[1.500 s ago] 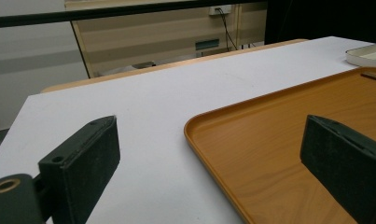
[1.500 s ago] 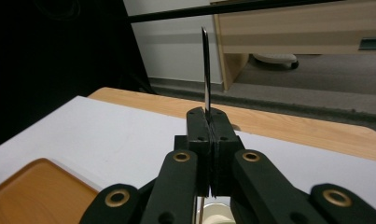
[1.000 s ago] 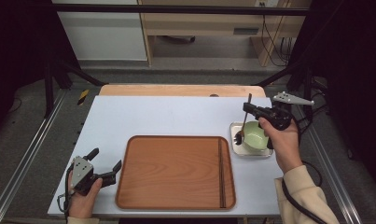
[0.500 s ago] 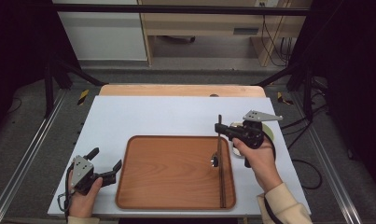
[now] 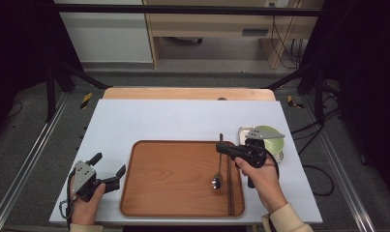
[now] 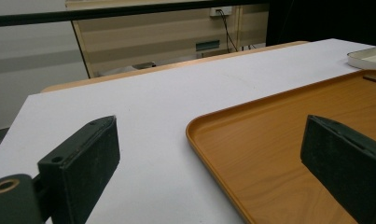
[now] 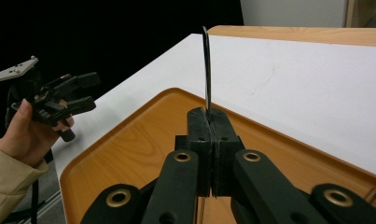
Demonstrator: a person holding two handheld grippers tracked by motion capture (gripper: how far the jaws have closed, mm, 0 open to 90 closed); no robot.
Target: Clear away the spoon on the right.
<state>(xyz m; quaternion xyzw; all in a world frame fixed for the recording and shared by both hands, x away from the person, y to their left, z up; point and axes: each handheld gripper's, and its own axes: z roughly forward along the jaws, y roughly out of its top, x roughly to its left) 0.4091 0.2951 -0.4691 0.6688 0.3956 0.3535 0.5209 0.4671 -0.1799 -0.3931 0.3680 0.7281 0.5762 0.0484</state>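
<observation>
Spoon held over wooden tray.

White table (image 5: pixel 183 121) carrying wooden tray (image 5: pixel 178 179); steel dish (image 5: pixel 279 155) with green bowl (image 5: pixel 270 131) just beside tray's right edge. Right gripper (image 5: pixel 220 147) clamped fully on spoon (image 5: pixel 217 176) handle, bowl end low over tray's right part, near chopsticks (image 5: pixel 230 193). Left gripper (image 5: pixel 109 170) wide open, empty, at tray's left edge.

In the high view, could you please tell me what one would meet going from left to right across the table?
Left gripper → wooden tray → spoon held by the right gripper → chopsticks on the tray → green bowl in a white dish.
</observation>
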